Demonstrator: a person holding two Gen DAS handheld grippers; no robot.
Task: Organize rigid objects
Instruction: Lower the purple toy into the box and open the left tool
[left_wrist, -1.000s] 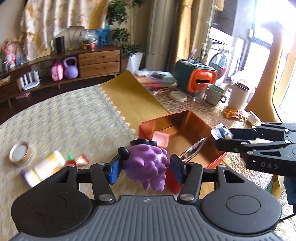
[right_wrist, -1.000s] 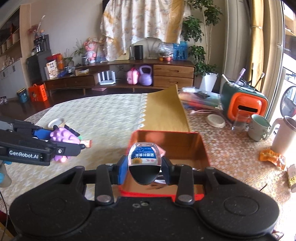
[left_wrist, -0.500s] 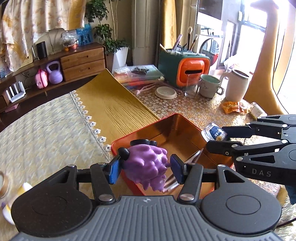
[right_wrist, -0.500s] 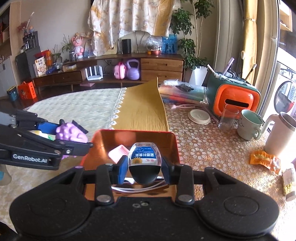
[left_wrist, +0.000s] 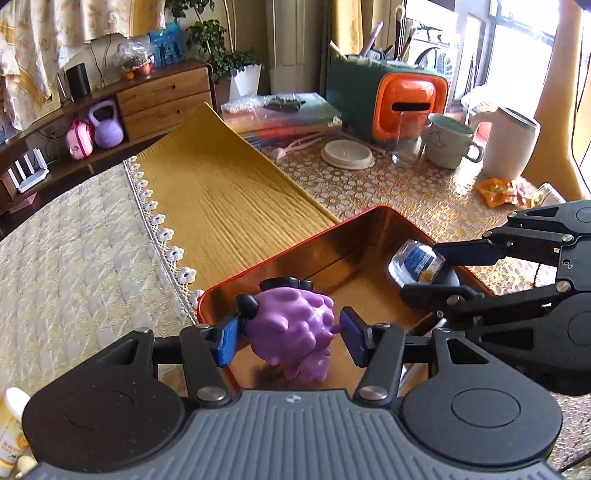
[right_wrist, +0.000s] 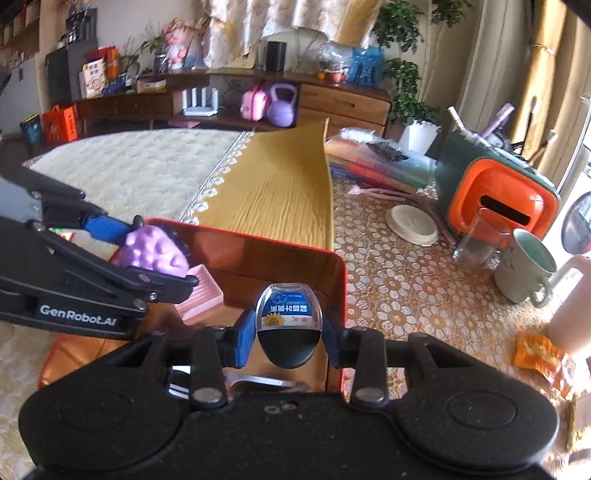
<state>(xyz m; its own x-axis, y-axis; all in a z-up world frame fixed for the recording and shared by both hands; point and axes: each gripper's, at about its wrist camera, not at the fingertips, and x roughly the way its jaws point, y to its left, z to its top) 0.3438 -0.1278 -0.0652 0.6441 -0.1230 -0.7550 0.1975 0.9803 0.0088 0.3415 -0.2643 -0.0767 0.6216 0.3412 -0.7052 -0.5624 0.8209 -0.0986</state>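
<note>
We see the left gripper (left_wrist: 290, 334) closed on a knobbly purple toy (left_wrist: 291, 326) at the lower centre of the left wrist view, its blue pads (left_wrist: 229, 339) pressing the toy's two sides. The toy's long axis runs roughly up and down in the frame, its black end toward the top and its purple lobes hanging below the pads, over the near left corner of the red tin box (left_wrist: 258, 269).

In the right wrist view we see the right gripper (right_wrist: 289, 332) clamped narrowly on a small clear container (right_wrist: 289, 321) with a blue label and a black cap. It stands upright in the frame, cap at the bottom toward the camera, clear end up, squarely between the pads and above the box's right part. A pink item (right_wrist: 203, 293) lies inside the box.
</note>
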